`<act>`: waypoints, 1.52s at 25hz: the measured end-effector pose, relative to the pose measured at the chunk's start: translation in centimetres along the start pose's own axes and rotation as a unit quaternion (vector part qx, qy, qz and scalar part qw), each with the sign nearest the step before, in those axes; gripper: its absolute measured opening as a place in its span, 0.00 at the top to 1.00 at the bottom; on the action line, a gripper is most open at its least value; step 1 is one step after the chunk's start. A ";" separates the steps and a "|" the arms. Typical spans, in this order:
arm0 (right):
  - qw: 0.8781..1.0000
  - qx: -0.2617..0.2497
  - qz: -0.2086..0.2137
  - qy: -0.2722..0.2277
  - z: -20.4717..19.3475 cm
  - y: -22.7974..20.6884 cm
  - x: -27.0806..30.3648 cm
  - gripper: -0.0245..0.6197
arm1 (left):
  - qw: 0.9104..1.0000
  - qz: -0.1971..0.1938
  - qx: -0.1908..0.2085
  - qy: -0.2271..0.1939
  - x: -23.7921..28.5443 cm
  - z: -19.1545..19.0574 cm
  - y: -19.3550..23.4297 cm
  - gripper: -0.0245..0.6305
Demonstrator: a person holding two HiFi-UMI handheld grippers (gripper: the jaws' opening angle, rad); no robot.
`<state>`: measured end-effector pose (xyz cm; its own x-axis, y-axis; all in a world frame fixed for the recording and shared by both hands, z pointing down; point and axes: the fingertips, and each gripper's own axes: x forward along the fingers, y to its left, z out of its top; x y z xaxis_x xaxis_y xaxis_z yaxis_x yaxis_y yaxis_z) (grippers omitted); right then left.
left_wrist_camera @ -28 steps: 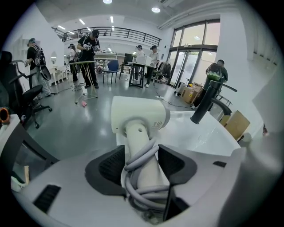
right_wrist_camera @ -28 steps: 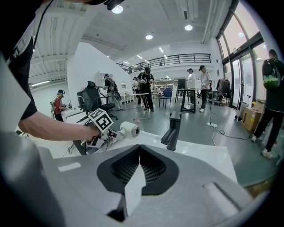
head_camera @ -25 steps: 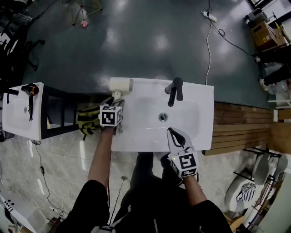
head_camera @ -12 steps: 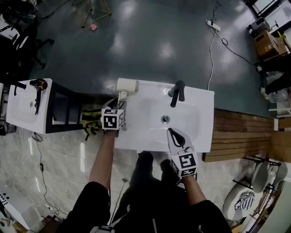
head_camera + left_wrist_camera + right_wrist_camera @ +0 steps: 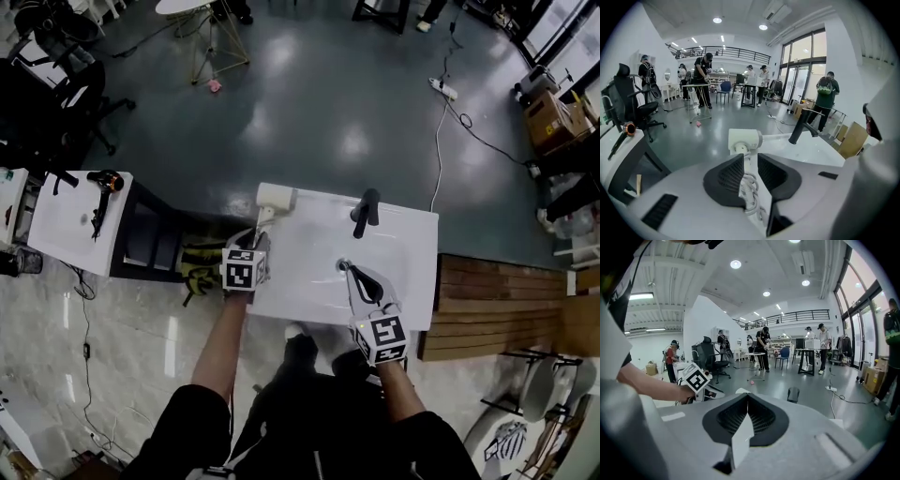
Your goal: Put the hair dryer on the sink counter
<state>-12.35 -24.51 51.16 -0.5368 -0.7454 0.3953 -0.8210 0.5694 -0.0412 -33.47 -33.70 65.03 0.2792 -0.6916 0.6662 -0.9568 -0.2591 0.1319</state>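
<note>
left gripper [image 5: 751, 156]: its jaws have just been closing and are being held narrow about the white handle. The handle is being pinched between the ribbed pads [image 5: 730, 176].
coiled cord [image 5: 749, 193]: it is being seen running back between the same jaws, nearer the gripper's body than the handle.
hair dryer [image 5: 744, 138]: its white head is being rested just beyond the jaw tips. The handle is being pointed straight back into the left gripper.
dryer against gripper, head view: the dryer's head is being shown just above the marker cube [image 5: 243, 270]. The handle is being stretched between the head and the jaw tips.
sink counter [image 5: 309, 281]: the hair dryer is being borne on its back left corner. The left gripper is being held over its left edge.
faucet [image 5: 364, 212]: the black spout is being shown along the back edge, to the right of the hair dryer and apart from it.
right gripper [image 5: 747, 394]: its jaws are being held together with nothing between them, near the counter's front edge and well apart from the hair dryer.
side cabinet [image 5: 61, 230]: a black dryer [image 5: 103, 183] is being seen lying on its white top, well to the left of the sink counter.
</note>
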 end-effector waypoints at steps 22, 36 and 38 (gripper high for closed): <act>0.991 -0.037 0.106 -0.067 4.5 2.8 -2.5 0.95 | 0.991 0.050 -0.001 -0.123 -14.5 3.5 -5.2 0.94; 0.982 -0.058 0.163 -0.076 3.9 4.7 -5.7 0.96 | 0.978 0.049 0.004 -0.202 -21.9 2.0 -11.7 0.94; 0.982 -0.059 0.166 -0.074 3.6 4.8 -6.0 0.95 | 0.976 0.042 0.008 -0.211 -22.2 1.6 -12.6 0.94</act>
<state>-13.82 -18.53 45.33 -0.8002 -0.5499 0.2395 -0.5731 0.8187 -0.0351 -27.50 -16.18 47.38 0.2117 -0.9265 0.3111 -0.9773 -0.1979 0.0758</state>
